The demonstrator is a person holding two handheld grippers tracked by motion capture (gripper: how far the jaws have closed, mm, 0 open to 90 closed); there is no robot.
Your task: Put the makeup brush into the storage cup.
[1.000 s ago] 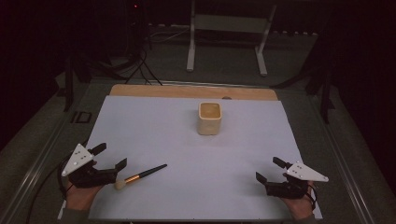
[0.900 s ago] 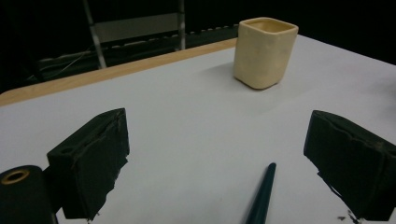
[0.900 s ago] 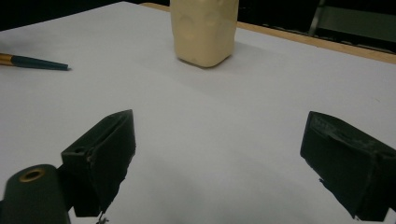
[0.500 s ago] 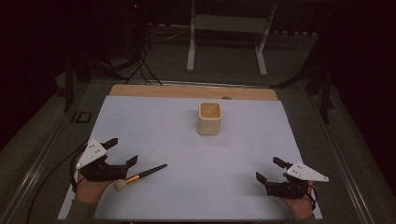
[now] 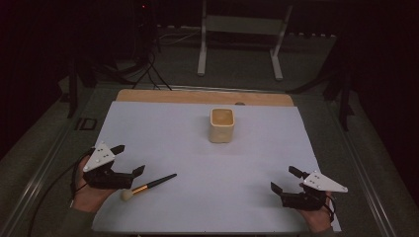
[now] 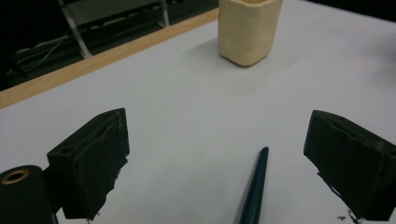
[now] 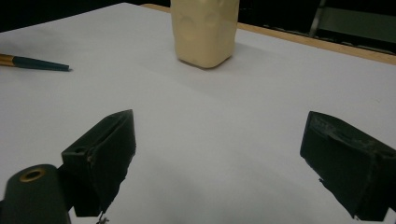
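Note:
A makeup brush (image 5: 148, 184) with a dark handle, gold ferrule and pale tip lies on the white sheet at the front left. Its handle (image 6: 254, 186) points between the jaws of my left gripper (image 5: 127, 160), which is open and held just above and behind it. A cream square cup (image 5: 222, 125) stands upright in the middle of the sheet; it shows ahead in the left gripper view (image 6: 249, 29) and the right gripper view (image 7: 205, 30). My right gripper (image 5: 285, 179) is open at the front right with nothing between its jaws. The brush's handle end (image 7: 35, 62) lies far to its left.
The white sheet (image 5: 163, 128) covers a wooden board (image 5: 148, 95) whose far edge shows behind the cup. A metal stand (image 5: 239, 39) and cables sit on the dark floor beyond the table. A rail (image 5: 44, 168) runs along the left side.
My left gripper has moved forward and to the right, coming over the brush's tip end. The right gripper, brush and cup have stayed put.

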